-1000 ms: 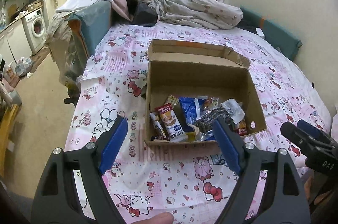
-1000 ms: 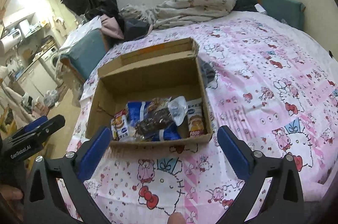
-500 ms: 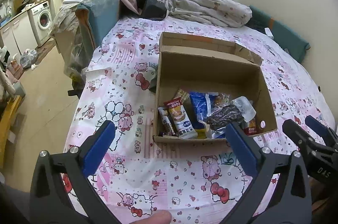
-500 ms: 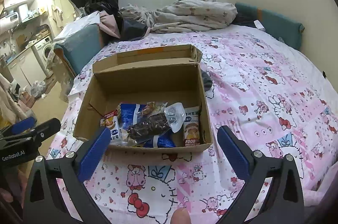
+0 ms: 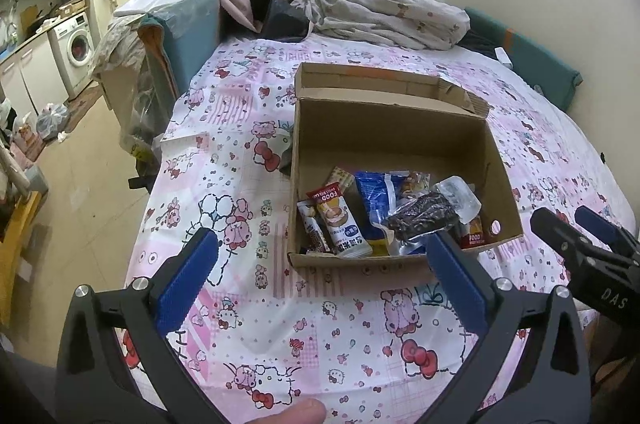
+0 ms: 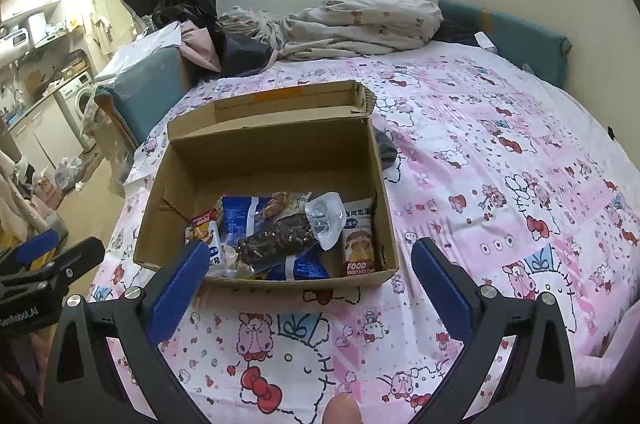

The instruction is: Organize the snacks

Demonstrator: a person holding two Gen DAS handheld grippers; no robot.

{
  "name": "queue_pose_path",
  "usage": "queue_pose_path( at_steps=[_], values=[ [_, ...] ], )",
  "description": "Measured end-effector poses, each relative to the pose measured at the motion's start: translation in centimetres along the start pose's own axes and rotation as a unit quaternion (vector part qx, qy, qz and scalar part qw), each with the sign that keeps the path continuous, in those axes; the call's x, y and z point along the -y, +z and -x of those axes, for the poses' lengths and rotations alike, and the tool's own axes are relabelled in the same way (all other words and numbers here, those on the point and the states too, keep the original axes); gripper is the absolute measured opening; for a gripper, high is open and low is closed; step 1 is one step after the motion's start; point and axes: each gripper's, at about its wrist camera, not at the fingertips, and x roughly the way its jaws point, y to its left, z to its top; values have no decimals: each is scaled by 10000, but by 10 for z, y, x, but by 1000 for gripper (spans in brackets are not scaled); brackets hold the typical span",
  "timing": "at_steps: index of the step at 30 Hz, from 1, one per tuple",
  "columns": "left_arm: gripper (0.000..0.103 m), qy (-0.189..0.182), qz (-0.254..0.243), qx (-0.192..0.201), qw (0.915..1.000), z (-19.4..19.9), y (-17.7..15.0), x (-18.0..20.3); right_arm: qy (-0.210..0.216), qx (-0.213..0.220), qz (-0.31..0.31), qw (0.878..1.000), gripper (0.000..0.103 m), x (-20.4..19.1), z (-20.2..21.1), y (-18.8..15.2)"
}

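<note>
Both grippers are hovering low in frame with nothing in them. The left gripper (image 5: 320, 276) has just been opening and its jaws now stand wide; the right gripper (image 6: 310, 278) is spread wide too. Just past them, mid-frame, the cardboard box (image 6: 264, 151) sits on the pink cartoon-print bed (image 6: 500, 163), snack packets (image 6: 280, 236) piled along its near wall.

Left gripper (image 5: 320, 260) jaws wider (empty)
</note>
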Motion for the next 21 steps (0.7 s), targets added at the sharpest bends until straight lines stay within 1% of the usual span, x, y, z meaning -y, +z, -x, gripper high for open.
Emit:
queue_pose_path(
  at_steps=[8, 16, 21],
  values=[
    [103, -24, 34, 33, 10000, 1, 0, 0, 29, -49, -87, 9999, 103, 3, 0, -1],
    [103, -28, 35, 40, 10000, 1, 0, 0, -2, -19, -17, 10000, 103, 0, 1, -1],
    [103, -22, 4, 105, 9999, 4, 1, 1, 53, 7, 4, 10000, 103, 0, 2, -1]
  ],
)
